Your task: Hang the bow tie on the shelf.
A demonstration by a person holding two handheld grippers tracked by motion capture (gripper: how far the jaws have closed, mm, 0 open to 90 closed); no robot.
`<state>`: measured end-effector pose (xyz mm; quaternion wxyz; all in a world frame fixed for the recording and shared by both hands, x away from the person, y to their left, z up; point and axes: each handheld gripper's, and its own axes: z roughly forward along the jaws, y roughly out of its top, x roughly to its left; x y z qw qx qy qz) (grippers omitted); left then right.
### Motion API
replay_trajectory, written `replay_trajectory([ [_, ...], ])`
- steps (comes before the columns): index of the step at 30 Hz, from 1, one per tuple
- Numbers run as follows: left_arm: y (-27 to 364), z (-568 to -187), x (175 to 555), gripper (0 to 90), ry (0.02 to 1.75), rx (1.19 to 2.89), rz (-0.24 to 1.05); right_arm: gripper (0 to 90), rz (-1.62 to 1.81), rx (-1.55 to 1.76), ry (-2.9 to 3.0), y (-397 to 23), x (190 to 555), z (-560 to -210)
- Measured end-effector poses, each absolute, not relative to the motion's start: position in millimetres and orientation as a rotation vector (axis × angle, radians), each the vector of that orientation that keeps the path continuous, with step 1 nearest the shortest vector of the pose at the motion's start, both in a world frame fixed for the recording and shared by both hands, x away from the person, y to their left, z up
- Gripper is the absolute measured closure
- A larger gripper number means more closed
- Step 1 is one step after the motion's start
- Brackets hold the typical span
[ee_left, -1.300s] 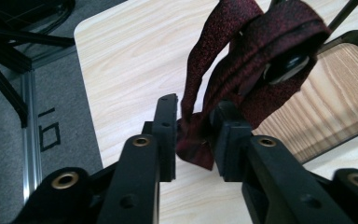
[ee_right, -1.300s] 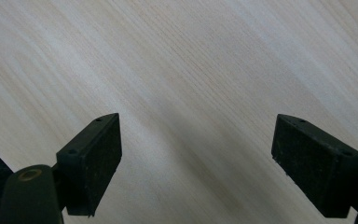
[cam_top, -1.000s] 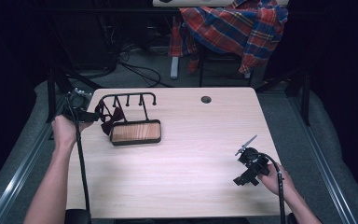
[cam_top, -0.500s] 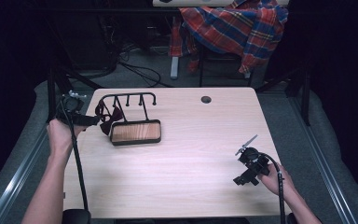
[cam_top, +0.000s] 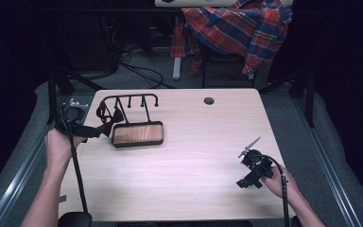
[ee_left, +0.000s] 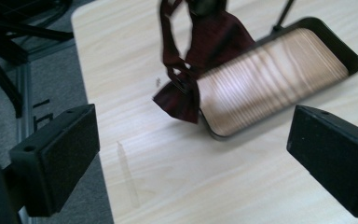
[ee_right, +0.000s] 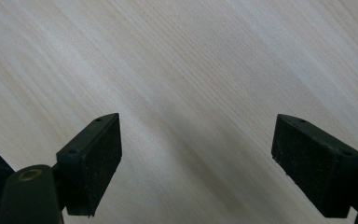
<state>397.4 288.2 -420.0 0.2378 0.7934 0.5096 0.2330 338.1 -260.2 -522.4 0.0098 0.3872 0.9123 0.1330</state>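
A black hook rack (cam_top: 128,100) stands on its wooden base (cam_top: 137,134) at the table's left rear. A dark red bow tie (cam_top: 107,115) hangs from the rack's left end. In the left gripper view the bow tie (ee_left: 189,70) dangles just beyond the jaws, in front of the wooden base (ee_left: 275,74). My left gripper (cam_top: 97,131) (ee_left: 193,128) sits at the table's left edge; its jaws have just been opening and stand wide with nothing between them. My right gripper (cam_top: 250,172) (ee_right: 196,140) rests open over bare wood at the front right.
The light wooden table (cam_top: 194,156) has a round cable hole (cam_top: 209,100) at its back edge. A plaid cloth (cam_top: 238,28) is draped over a chair behind the table. Metal rails (cam_top: 14,175) run along both sides.
My left gripper has drawn back from the rack toward the table's left edge, and its jaws have opened. The bow tie stays hanging on the rack. The right gripper has not moved.
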Motion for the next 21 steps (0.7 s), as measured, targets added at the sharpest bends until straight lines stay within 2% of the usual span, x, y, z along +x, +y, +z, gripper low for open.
replay_trajectory([
  [21,266.5,-467.1,350.0,0.4,1.389,2.334,0.567,15.9,0.391,1.184,2.859,-259.1,338.2,-522.5],
])
